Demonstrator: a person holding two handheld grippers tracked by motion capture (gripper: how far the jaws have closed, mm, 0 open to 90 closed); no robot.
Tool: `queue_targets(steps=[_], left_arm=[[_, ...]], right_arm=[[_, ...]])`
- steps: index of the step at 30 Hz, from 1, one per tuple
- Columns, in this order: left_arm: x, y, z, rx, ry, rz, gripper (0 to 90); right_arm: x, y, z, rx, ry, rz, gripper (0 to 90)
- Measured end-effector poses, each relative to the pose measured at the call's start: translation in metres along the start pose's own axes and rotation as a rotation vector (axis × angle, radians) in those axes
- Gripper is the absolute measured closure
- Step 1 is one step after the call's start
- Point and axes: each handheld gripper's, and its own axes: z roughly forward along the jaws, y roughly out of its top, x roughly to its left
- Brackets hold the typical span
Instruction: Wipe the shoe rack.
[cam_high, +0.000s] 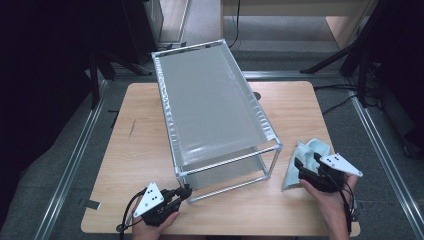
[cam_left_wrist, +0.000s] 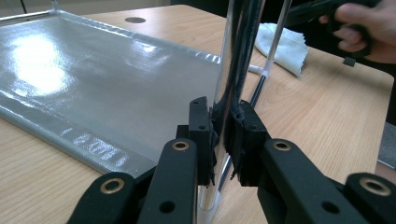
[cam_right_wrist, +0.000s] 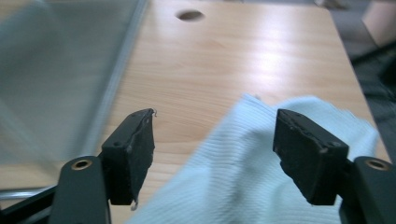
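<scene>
Clamping one upright metal post (cam_left_wrist: 223, 84) at the near left corner of the single two-shelf rack (cam_high: 210, 100), the left gripper (cam_high: 186, 192) holds tight; the right gripper (cam_right_wrist: 212, 149) hangs wide apart over one pale-blue cloth (cam_high: 306, 159) lying on the wooden table (cam_high: 135, 150) just right of the rack.

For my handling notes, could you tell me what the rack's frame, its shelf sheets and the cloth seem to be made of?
Rack frame: probably polished metal tubing, with mirror-like reflections. Shelf sheet: glossy grey plastic or coated fabric, judging by its glare. Cloth: soft pale-blue ribbed knit, matte.
</scene>
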Motion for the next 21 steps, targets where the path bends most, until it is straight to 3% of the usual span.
queue_targets(steps=[3,5,9,17,21], left_arm=[[0.0,0.0,0.0,0.001,-0.001,0.0,80.4],[0.0,0.0,0.0,0.002,-0.001,0.002,80.3],[-0.001,0.0,0.0,0.002,-0.006,0.003,80.4],[-0.002,0.0,0.0,0.001,-0.013,0.002,80.4],[-0.002,-0.001,0.0,-0.001,-0.013,0.0,80.3]], right_arm=[[-0.007,-0.004,0.023,0.087,-0.08,0.011,23.1],[-0.012,-0.008,0.036,0.119,-0.093,0.039,22.1],[-0.013,-0.013,0.053,0.182,-0.111,0.035,25.3],[-0.02,-0.012,0.053,0.162,-0.121,0.077,62.7],[-0.019,-0.013,0.049,0.165,-0.099,0.122,81.3]])
